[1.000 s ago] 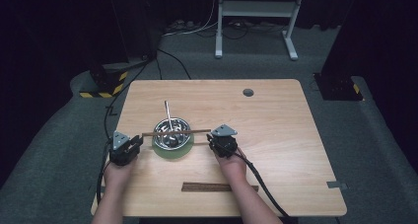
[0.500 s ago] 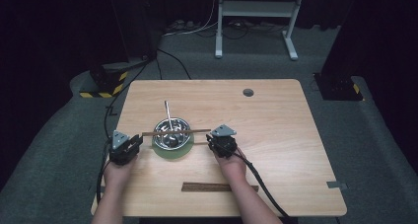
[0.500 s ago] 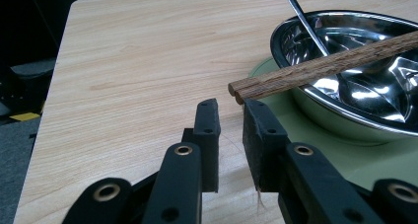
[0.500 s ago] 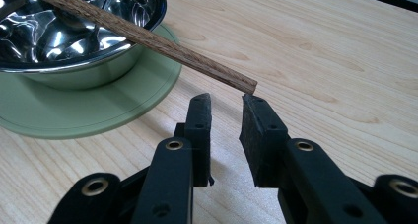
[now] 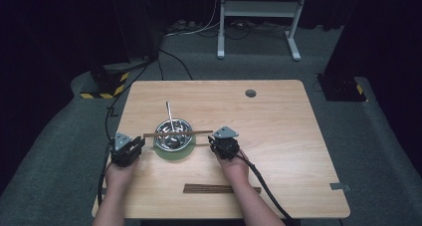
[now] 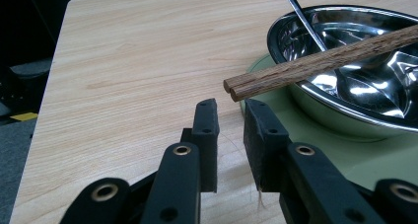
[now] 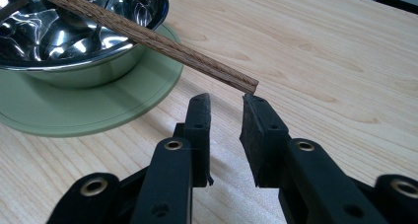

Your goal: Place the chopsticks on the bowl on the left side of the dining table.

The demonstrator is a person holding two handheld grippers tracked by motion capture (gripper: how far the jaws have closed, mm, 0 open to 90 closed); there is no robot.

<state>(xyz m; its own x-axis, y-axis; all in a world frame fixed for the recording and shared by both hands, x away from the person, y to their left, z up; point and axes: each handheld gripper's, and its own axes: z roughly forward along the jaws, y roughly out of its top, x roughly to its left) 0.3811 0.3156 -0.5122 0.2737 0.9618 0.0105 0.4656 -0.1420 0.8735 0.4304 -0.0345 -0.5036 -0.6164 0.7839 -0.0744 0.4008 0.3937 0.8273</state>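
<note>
A pair of wooden chopsticks (image 5: 177,133) lies level across the rim of a steel bowl (image 5: 173,135), one end jutting past each side; the bowl stands on a green plate (image 5: 175,154) near the table's (image 5: 278,136) front-left part, and a metal spoon (image 5: 169,114) leans in it, handle toward the far edge. The left gripper (image 5: 135,145) sits just off the left ends of the sticks; in the left gripper view its jaws stand a narrow gap apart, empty, their tips just under and short of the stick ends (image 6: 236,88). The right gripper (image 5: 215,142) sits beside the right ends; its jaws are likewise narrow and hold nothing, the stick tip (image 7: 249,87) hanging just above the gap. A second pair of chopsticks (image 5: 221,188) lies near the front edge, between the forearms; the right half and far side of the table are bare wood, save a round hole (image 5: 250,93) near the back edge.
</note>
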